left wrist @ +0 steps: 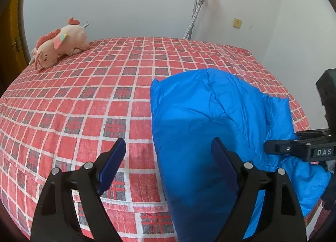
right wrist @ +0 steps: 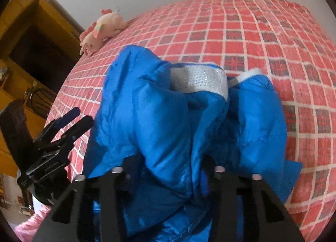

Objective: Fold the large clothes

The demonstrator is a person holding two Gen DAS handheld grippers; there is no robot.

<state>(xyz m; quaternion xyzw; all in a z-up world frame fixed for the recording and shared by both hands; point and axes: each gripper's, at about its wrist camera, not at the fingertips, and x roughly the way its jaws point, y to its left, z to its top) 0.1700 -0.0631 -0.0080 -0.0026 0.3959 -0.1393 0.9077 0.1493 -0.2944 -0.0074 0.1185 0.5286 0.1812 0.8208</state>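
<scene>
Your right gripper (right wrist: 168, 170) has a thick bunch of the blue jacket (left wrist: 201, 116) clenched between its fingers, which are buried in the fabric, so you cannot see the tips. Your left gripper (left wrist: 168, 166) is spread wide and holds nothing; its right finger (left wrist: 223, 158) sits over the jacket's left edge, the other over bare bed (left wrist: 84, 99).

The jacket lies bunched on the near right part of the bed, partly lifted by your right gripper, with its white collar lining (right wrist: 201, 78) turned up and facing the far side. The plush toy (left wrist: 58, 44) is well apart at the far left corner and should not get in your way.

The step in hand looks like getting the jacket spread before any fold. To do it well:
- Bring your left gripper onto a single edge layer, not a puffed wad, since padded fabric slips.
- Close only once the hem sits deep between the fingers.
- Pull the two grips apart evenly, then lay the jacket flat.
</scene>
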